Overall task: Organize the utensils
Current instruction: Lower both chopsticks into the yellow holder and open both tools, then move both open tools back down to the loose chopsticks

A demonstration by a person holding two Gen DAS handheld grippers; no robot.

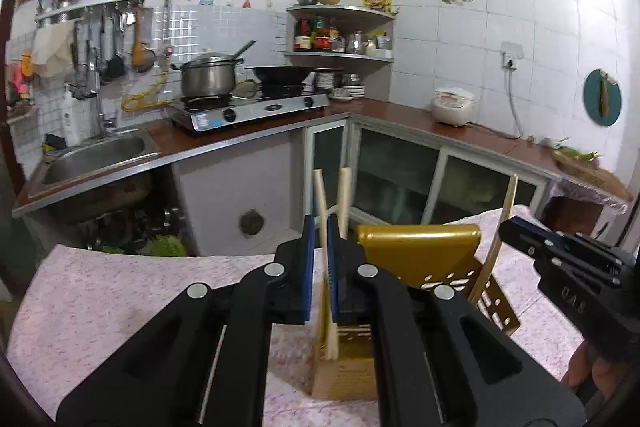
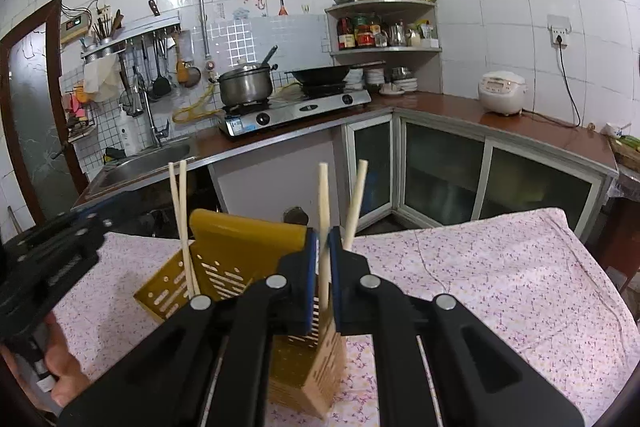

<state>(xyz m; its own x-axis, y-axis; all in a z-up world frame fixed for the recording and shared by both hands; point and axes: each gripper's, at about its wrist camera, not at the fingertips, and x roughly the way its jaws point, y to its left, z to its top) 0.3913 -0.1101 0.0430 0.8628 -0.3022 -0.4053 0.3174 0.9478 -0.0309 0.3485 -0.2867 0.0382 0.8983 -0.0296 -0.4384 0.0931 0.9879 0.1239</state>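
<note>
A gold perforated utensil holder (image 1: 420, 255) stands on the pink flowered table; in the right wrist view it (image 2: 248, 251) sits just ahead of my fingers. My left gripper (image 1: 318, 247) is nearly shut around a pair of pale wooden chopsticks (image 1: 322, 203) whose lower ends reach into the holder. My right gripper (image 2: 324, 259) is nearly shut around another pair of chopsticks (image 2: 324, 203) standing in the holder's near compartment. The left pair also shows in the right wrist view (image 2: 180, 211). Whether either gripper squeezes its chopsticks is unclear.
The table (image 2: 500, 267) carries a flowered cloth. Behind it runs an L-shaped counter with a sink (image 1: 96, 155), a gas stove (image 1: 256, 107) with a pot and wok, and a rice cooker (image 1: 454, 105). Glass-door cabinets (image 2: 440, 175) are below.
</note>
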